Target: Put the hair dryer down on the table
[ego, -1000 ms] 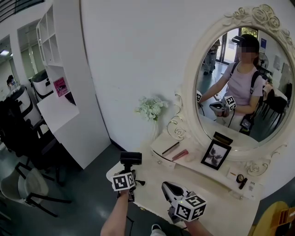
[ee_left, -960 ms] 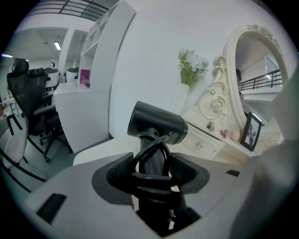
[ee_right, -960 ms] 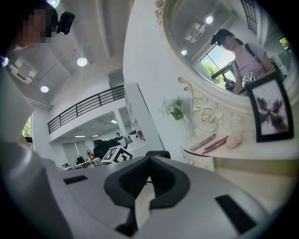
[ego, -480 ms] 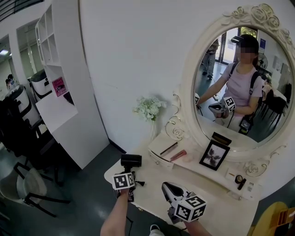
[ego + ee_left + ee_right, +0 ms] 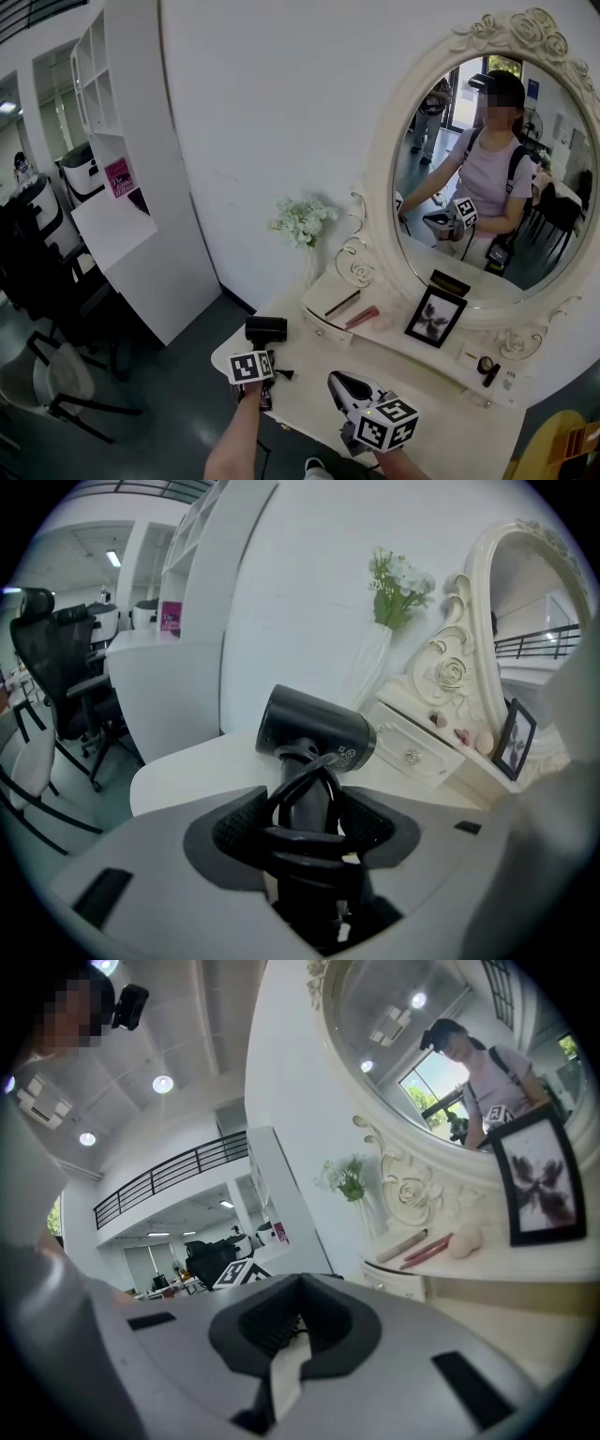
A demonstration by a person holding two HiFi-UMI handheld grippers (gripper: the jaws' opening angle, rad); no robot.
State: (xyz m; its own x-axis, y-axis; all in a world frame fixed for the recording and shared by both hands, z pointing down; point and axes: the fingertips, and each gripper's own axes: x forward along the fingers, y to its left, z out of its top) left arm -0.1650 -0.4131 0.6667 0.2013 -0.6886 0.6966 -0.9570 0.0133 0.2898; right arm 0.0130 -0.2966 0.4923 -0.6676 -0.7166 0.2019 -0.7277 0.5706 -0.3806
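White vanity table [image 5: 314, 370] against a white wall, with a big ornate oval mirror [image 5: 487, 169] at the far right, so kind of a fancy setup. The left gripper [image 5: 261, 350] has its jaws clamped on the handle of the black hair dryer [image 5: 266, 329], with the cord looped around the handle too. The dryer's barrel sits over the near left end of the table, pointing sideways; can't tell if it's actually touching the top. The right gripper [image 5: 337, 380] is over the near middle, jaws closed on nothing. Flowers [image 5: 302, 222] and a photo frame [image 5: 436, 315] sit farther back.
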